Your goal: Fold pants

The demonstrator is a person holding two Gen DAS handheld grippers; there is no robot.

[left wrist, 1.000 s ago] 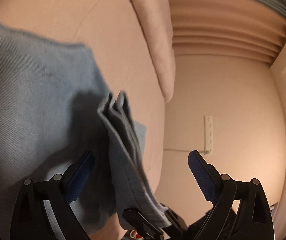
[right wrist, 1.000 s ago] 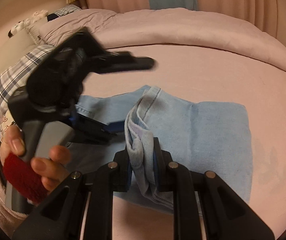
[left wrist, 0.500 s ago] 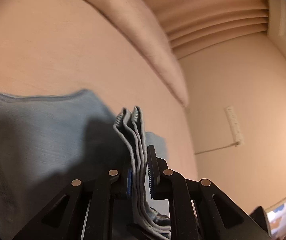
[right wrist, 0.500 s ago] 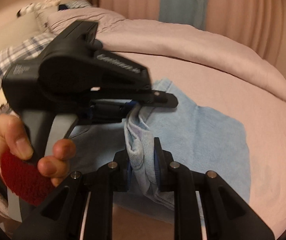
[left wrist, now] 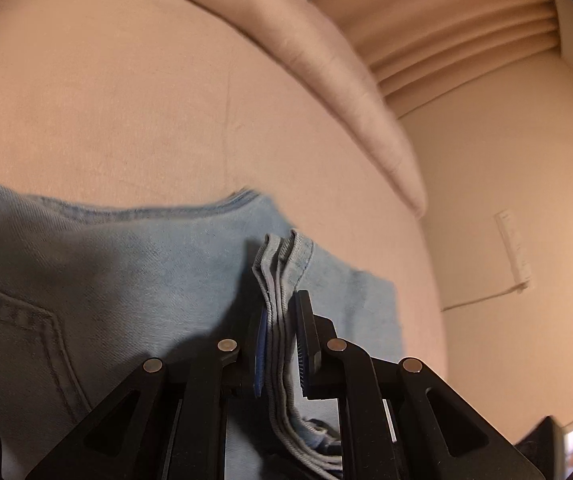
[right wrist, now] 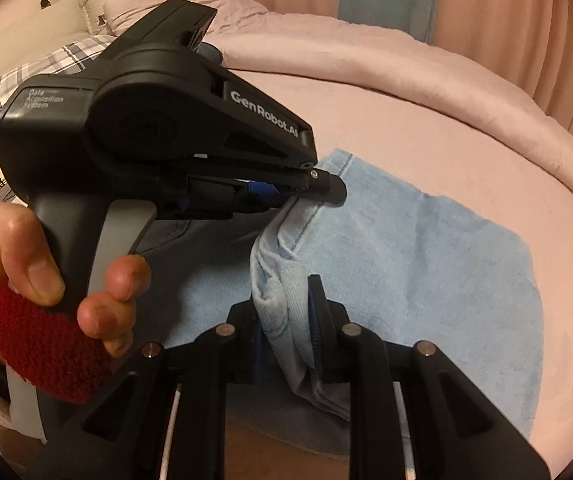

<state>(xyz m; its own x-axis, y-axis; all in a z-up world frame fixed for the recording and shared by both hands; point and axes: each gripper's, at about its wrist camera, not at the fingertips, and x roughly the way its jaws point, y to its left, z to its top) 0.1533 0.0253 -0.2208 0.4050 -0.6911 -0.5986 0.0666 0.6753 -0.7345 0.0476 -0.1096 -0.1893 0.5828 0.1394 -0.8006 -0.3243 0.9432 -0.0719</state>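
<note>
On a wide bed with a smooth pink sheet (right wrist: 426,128) lie the light blue denim pants (right wrist: 426,264), partly folded, with one flat rectangle of cloth spread to the right in the right wrist view. From this flat part a thick bunch of several stacked layers (left wrist: 282,280) rises up, and both tools hold it. The left gripper (left wrist: 280,344), black with blue pads, is closed on this bunch: in its own view the layers stand upright between the two pads, and the pads press on them from both sides. The right gripper (right wrist: 286,320) is closed on the same bunch at another place, with the pale cloth squeezed between its black fingers. In the right wrist view the left gripper (right wrist: 318,192) reaches in from the left and its tip meets the raised hem of the pants, a little farther from the camera than the right gripper. A person's hand (right wrist: 26,264) holds its grey handle, and a red fuzzy strap (right wrist: 42,352) sits under the fingers. A back pocket seam (left wrist: 38,340) shows on the pants at the left of the left wrist view. A thick pink duvet (right wrist: 366,60) lies rolled along the far edge of the bed, with pink curtains (right wrist: 506,12) behind it. A checked pillow (right wrist: 46,68) is at the far left.
</note>
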